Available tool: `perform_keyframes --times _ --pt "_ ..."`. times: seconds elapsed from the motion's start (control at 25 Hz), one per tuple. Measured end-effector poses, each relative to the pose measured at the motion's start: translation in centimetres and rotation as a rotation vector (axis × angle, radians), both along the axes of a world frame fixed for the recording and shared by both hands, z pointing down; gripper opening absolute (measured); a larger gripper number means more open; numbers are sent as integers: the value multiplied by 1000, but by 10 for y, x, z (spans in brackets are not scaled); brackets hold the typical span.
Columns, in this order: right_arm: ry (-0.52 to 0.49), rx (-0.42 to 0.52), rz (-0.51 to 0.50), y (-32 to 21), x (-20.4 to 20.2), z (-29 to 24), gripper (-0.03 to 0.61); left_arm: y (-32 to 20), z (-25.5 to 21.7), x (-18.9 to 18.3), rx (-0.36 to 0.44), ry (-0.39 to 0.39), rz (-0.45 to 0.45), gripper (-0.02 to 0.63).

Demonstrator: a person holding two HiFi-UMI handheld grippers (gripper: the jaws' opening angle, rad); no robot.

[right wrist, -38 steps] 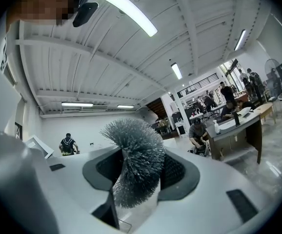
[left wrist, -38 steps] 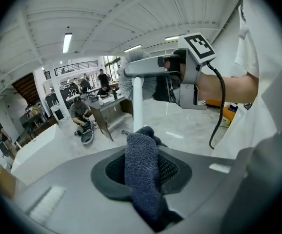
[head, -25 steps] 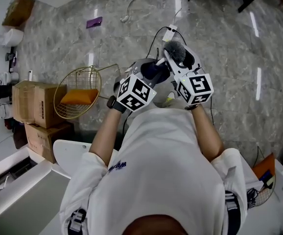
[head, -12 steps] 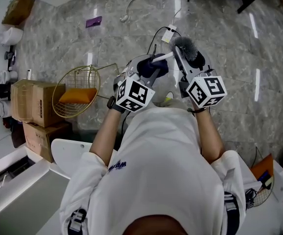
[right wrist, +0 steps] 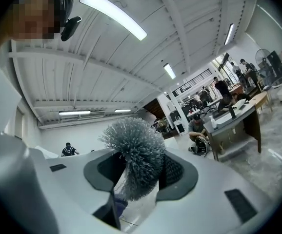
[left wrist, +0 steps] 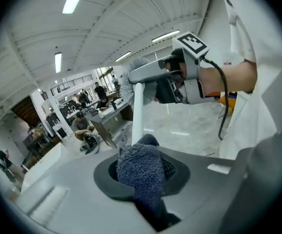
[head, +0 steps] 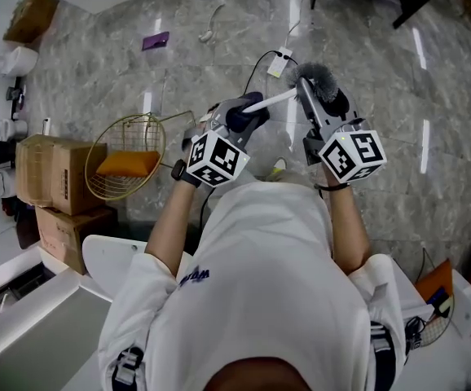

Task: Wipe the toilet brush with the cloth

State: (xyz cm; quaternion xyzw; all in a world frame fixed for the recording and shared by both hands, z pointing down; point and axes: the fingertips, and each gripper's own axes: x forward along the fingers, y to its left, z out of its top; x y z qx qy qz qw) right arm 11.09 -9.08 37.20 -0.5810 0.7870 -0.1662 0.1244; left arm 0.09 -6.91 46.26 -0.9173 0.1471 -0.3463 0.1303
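Blue cloth [left wrist: 141, 174] apparently touches grey-bristled toilet brush [right wrist: 133, 155].

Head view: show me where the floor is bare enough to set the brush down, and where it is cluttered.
Bare marble floor lies right of the toilet brush, and between the purple item and the wire basket. Crowded: cardboard boxes beside the basket at left, white cable and plug straight ahead.
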Motion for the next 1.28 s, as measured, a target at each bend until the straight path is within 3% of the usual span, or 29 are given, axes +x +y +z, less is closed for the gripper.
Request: perform_keyframes --times 0.24,0.64,1.28 --pt "-10 -49 -21 -4 -9 17 184 1 1 3 -75 21 11 66" --pt "54 -128 -122 -17 -27 34 184 5 9 1 -307 105 16 72" --pt "22 -168 -91 -25 0 41 184 2 30 -23 -352 85 -23 86"
